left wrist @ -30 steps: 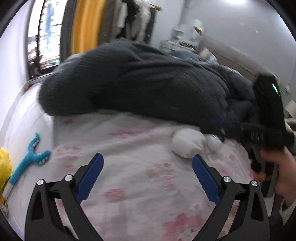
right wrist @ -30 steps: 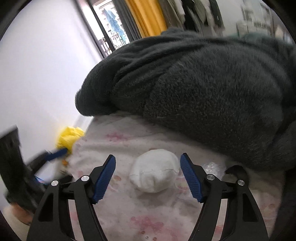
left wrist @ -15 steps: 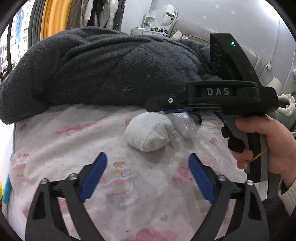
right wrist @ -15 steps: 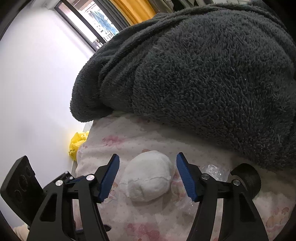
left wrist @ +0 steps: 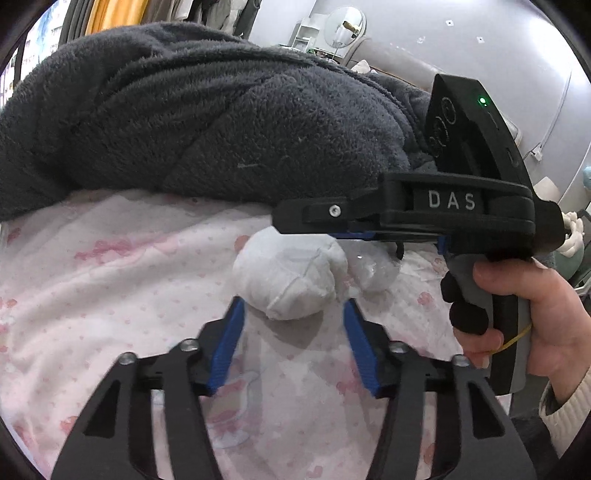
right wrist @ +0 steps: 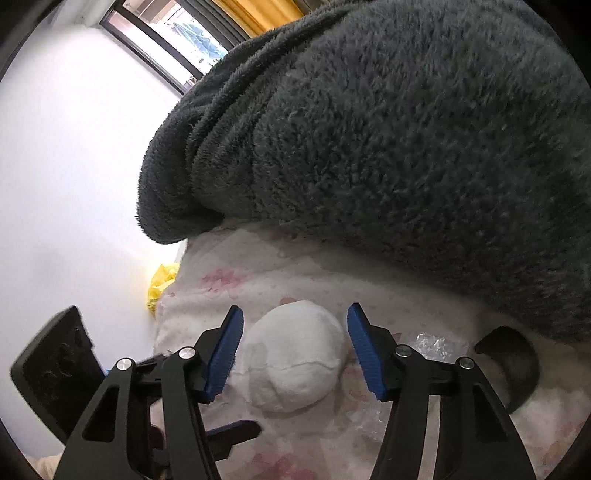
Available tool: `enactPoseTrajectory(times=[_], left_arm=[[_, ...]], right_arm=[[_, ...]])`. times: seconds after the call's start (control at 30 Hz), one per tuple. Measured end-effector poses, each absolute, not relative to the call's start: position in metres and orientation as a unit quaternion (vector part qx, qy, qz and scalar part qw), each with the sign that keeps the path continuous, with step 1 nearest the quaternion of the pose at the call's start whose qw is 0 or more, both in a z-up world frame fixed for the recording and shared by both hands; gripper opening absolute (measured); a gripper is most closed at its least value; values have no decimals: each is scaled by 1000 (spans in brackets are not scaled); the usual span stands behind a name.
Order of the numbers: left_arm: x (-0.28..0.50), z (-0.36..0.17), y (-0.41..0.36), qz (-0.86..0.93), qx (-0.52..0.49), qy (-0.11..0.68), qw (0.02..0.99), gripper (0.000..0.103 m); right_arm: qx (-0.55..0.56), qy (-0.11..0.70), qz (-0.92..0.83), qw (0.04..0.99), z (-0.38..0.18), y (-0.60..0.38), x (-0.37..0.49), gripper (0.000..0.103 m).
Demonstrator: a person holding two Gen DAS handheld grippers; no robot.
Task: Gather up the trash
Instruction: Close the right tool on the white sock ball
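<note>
The white wad of tissue (right wrist: 295, 356) lies on the pink-flowered bedsheet (left wrist: 110, 280), a lumpy oval whose long axis runs slantwise across the bed, its rounder folded end turned toward the foot where I stand. The right gripper (right wrist: 293, 347) has its blue pads spread to either side of the wad with a sliver of sheet showing at each, so it grips nothing. The left gripper (left wrist: 291, 343) hangs just short of the same wad, jaws partly parted and empty, the wad's near end sitting between its tips. Along the right tool's black body white letters read "DAS", and a green light glows on its top. A crumpled bit of clear plastic (right wrist: 430, 341) rests just beside the wad. Behind, a heap of dark grey fleece blanket (right wrist: 406, 147) lies on the sheet; an orange curtain (right wrist: 255, 11) hangs by the window, with something yellow (right wrist: 160, 286) at the mattress edge by the white wall
</note>
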State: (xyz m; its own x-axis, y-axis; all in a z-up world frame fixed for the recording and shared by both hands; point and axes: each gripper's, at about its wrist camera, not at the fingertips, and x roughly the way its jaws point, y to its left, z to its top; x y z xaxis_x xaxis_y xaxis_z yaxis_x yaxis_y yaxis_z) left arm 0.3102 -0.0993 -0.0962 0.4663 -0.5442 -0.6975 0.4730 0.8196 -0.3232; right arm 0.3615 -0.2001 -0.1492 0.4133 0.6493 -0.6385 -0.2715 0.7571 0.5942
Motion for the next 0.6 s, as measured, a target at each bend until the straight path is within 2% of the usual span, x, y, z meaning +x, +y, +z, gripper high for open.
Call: enactPoseTrajectory(times=[0.13,0.27,0.4,0.6], left_arm=[[312,-101,-100,-297,-46,435,849,31],[310,-101,-105,-294,-29,436,850,13],[308,-102,-108,-287,-17,436,853,11],[303,-99,-102,-280,-11,431,857,8]], right_arm=[[198,472,278,813,-154,-198,361,57],[191,472,276,816,-151,-195,360,49],[169,471,269,823,-148,-188,356,30],[145,467,267,830,-143,-175,352,25]])
